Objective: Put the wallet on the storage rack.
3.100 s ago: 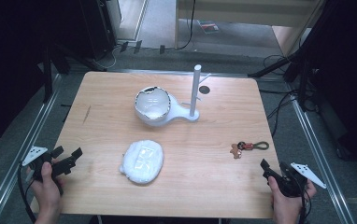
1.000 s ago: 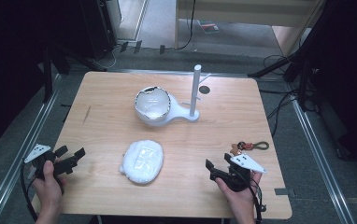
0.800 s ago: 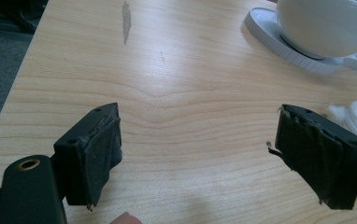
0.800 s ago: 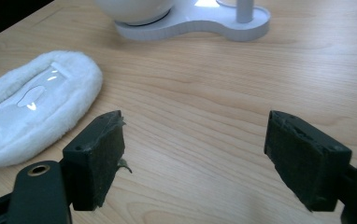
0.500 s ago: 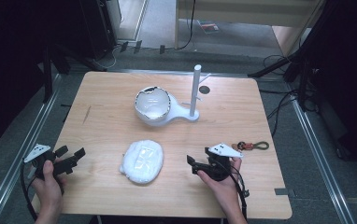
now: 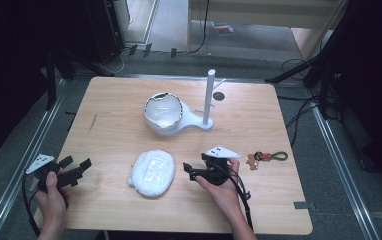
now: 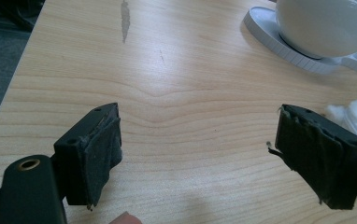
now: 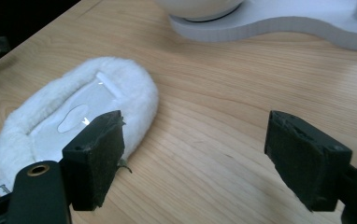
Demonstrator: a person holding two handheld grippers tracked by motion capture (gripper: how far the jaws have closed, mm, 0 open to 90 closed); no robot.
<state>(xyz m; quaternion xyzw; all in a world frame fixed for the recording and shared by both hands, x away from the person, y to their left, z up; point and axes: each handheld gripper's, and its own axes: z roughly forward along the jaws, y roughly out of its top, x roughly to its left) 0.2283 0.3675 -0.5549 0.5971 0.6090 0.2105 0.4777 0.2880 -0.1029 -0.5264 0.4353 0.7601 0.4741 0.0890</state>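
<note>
A fluffy white oval pad [image 6: 151,172] with a clear plastic window lies at the front middle of the wooden table [image 6: 114,125]. My right gripper [image 6: 188,171] stands open just to its right, jaws pointing left at it, nothing between them. In the right gripper view the pad [image 8: 74,116] lies beyond the left jaw, and bare wood shows between the open right gripper [image 8: 193,126] pads. My left gripper [image 6: 76,164] rests open near the front left edge. In the left gripper view only wood lies between the left gripper [image 7: 197,116] jaws, with the pad's edge [image 7: 354,114] at far right.
A white bowl [image 6: 163,114] sits on a white base with an upright post [image 6: 210,97] at the table's middle back. A small keychain with a loop [image 6: 266,157] lies right of my right hand. A dark round mark [image 6: 219,96] sits behind the post.
My right gripper has travelled left from the table's front right corner, past the keychain, to just beside the pad. The left gripper has stayed put.
</note>
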